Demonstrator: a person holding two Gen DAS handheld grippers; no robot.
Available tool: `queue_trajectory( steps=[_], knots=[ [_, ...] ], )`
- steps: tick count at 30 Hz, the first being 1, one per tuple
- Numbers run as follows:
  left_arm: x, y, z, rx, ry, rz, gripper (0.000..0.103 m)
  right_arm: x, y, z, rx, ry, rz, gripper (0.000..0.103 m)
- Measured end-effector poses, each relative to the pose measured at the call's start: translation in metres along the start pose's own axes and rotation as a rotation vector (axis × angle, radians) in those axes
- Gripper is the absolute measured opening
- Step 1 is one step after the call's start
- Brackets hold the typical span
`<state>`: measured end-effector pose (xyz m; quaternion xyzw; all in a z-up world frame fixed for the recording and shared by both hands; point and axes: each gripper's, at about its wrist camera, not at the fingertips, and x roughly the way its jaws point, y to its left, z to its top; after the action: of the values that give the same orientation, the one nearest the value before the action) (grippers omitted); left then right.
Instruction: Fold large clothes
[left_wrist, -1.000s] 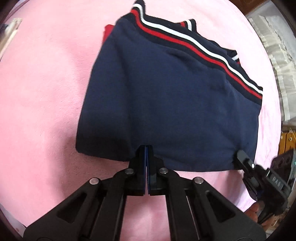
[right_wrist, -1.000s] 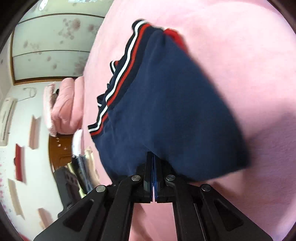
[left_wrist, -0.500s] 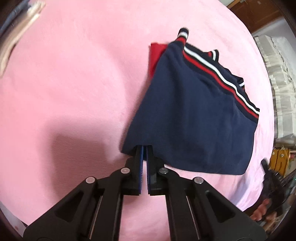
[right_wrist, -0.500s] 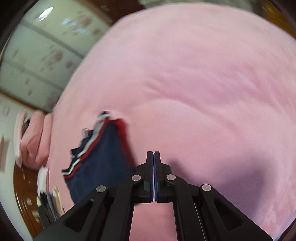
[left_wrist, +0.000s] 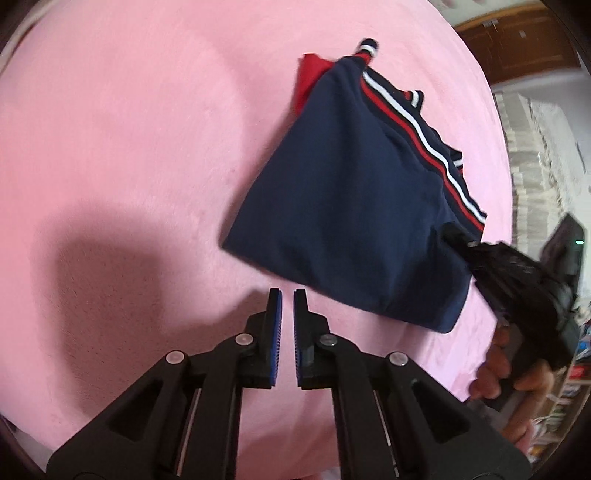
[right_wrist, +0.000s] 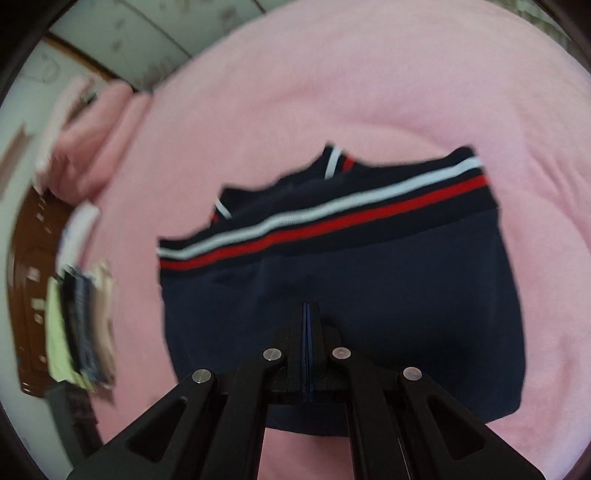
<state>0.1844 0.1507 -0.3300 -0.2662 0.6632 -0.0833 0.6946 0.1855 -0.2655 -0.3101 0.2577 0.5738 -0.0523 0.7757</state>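
Observation:
A folded navy garment (left_wrist: 354, 206) with a red and white striped band lies flat on the pink blanket (left_wrist: 129, 147). A red part (left_wrist: 308, 74) sticks out at its far corner. My left gripper (left_wrist: 288, 295) hovers over bare blanket just off the garment's near corner, jaws together but for a thin slit, with nothing between them. My right gripper (right_wrist: 308, 306) is shut with its pads together, and its tip is over the middle of the navy garment (right_wrist: 406, 288). In the left wrist view the right gripper (left_wrist: 452, 232) reaches onto the cloth near the striped band.
A person's hand (left_wrist: 495, 373) holds the right gripper at the bed's edge. Pink pillows (right_wrist: 92, 122) lie at the far left of the bed. Beside the bed, a stack of clothes (right_wrist: 81, 325) rests by brown wooden furniture, and white lace fabric (left_wrist: 535, 147) lies on the other side.
My left gripper has let go of the garment's near corner and drawn back from it. My right gripper has swung from bare blanket back over the garment.

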Motion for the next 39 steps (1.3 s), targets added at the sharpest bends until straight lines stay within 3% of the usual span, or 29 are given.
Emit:
queue_trajectory(
  steps=[2, 5, 7, 10, 14, 19, 27, 39],
  knots=[
    [0.006, 0.003, 0.001, -0.034, 0.009, -0.032, 0.006, 0.030, 0.004, 0.002, 0.020, 0.061, -0.038, 0.000],
    [0.013, 0.010, 0.002, -0.082, 0.021, -0.101, 0.026, 0.053, -0.004, 0.001, 0.033, 0.086, -0.067, 0.000],
    [0.013, 0.016, 0.002, -0.118, 0.015, -0.149, 0.049, 0.063, 0.000, 0.005, 0.035, 0.104, -0.089, 0.000],
    [0.015, 0.022, 0.004, -0.174, 0.006, -0.222, 0.059, 0.081, 0.019, 0.009, -0.060, 0.123, -0.184, 0.000],
    [0.017, 0.032, 0.009, -0.266, -0.002, -0.281, 0.064, 0.097, 0.042, 0.012, -0.162, 0.134, -0.281, 0.000],
    [0.027, 0.042, 0.019, -0.365, -0.018, -0.372, 0.069, 0.106, 0.055, 0.013, -0.191, 0.131, -0.299, 0.001],
    [0.050, 0.022, 0.037, -0.315, -0.050, -0.416, 0.078, 0.100, 0.058, 0.001, -0.191, 0.108, -0.277, 0.001],
    [0.068, -0.011, 0.063, -0.229, -0.143, -0.397, 0.077, 0.069, 0.025, 0.000, -0.201, 0.117, -0.240, 0.001]
  ],
)
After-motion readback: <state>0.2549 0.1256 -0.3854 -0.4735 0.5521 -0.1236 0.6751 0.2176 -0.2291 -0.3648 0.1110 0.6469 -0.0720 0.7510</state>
